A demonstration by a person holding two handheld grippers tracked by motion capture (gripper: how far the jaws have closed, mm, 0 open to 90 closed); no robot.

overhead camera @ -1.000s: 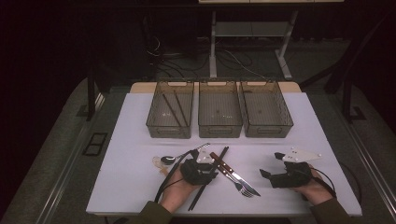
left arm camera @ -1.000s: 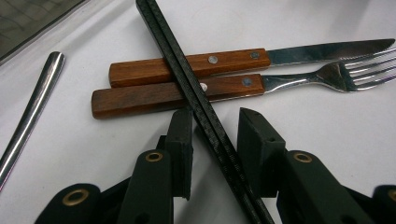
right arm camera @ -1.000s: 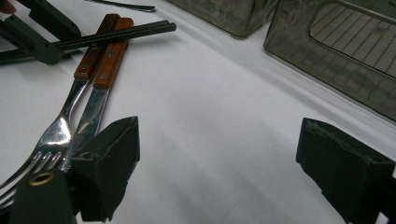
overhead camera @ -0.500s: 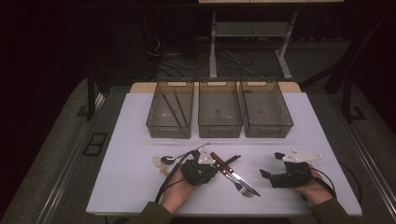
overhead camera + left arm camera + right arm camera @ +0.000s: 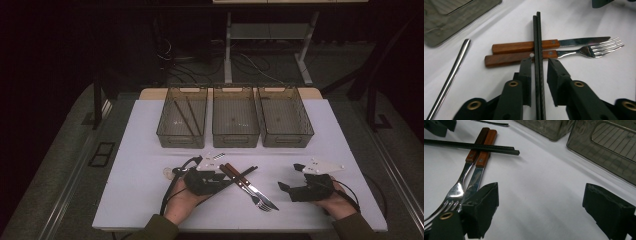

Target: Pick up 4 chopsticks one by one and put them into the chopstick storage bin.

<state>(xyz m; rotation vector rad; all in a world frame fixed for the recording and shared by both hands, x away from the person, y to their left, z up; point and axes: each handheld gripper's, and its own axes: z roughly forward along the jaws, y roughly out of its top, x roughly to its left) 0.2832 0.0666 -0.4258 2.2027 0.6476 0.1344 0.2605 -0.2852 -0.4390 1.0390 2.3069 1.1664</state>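
Observation:
A pair of black chopsticks (image 5: pixel 248 172) (image 5: pixel 537 37) lies across the wooden handles of a knife (image 5: pixel 252 189) (image 5: pixel 524 46) and a fork (image 5: pixel 231 173) (image 5: pixel 509 58) on the white table. My left gripper (image 5: pixel 226 177) (image 5: pixel 539 62) straddles the chopsticks' near end. Its jaws have just been opening: the left pad is against the sticks and a small gap shows at the right pad. To the right, my right gripper (image 5: pixel 291 176) (image 5: pixel 541 195) rests open and empty, with the fork's tines (image 5: pixel 451 195) by its left jaw.
Three smoky plastic trays stand in a row at the back: the left one (image 5: pixel 181 142) holds dark chopsticks, while the middle (image 5: pixel 235 141) and right (image 5: pixel 287 141) ones look bare. A metal utensil handle (image 5: pixel 449 80) lies left of the left gripper.
The chopsticks have swung from a steep diagonal to a flatter line across the knife and fork handles. The left hand shifted slightly with them. The right hand has not moved.

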